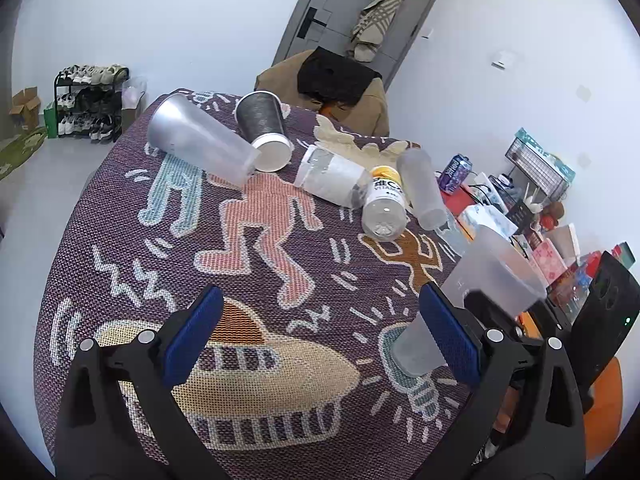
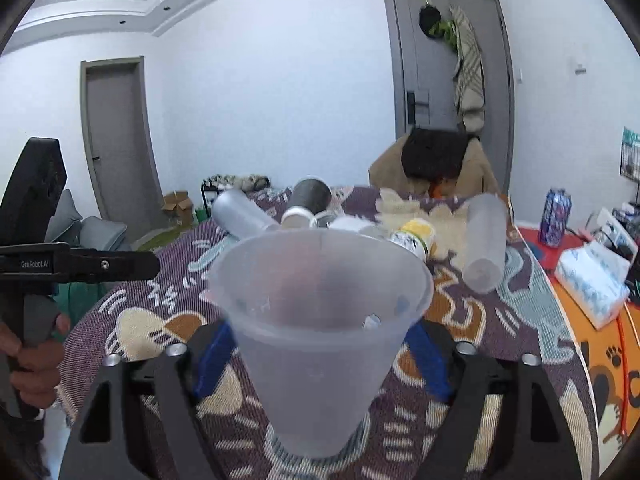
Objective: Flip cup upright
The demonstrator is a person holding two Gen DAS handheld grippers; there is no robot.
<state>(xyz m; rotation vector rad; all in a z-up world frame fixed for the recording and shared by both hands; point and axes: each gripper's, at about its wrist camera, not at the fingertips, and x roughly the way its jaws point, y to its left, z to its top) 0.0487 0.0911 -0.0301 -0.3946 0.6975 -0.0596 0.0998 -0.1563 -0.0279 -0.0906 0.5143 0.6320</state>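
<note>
A frosted translucent plastic cup [image 2: 320,320] stands upright, mouth up, between the blue pads of my right gripper [image 2: 320,356], its base on the patterned cloth. The jaws sit close against its sides. The same cup shows at the right of the left wrist view [image 1: 468,292], with the right gripper around it. My left gripper [image 1: 320,336] is open and empty, hovering above the cloth to the left of the cup.
The round table [image 1: 104,208] has a purple figure-patterned cloth. At the back lie a large clear cup [image 1: 200,140], a dark paper cup [image 1: 264,128], a labelled bottle [image 1: 332,176], a yellow-capped bottle [image 1: 386,204] and another frosted cup [image 1: 422,188]. Boxes and a can [image 2: 554,216] stand to the right.
</note>
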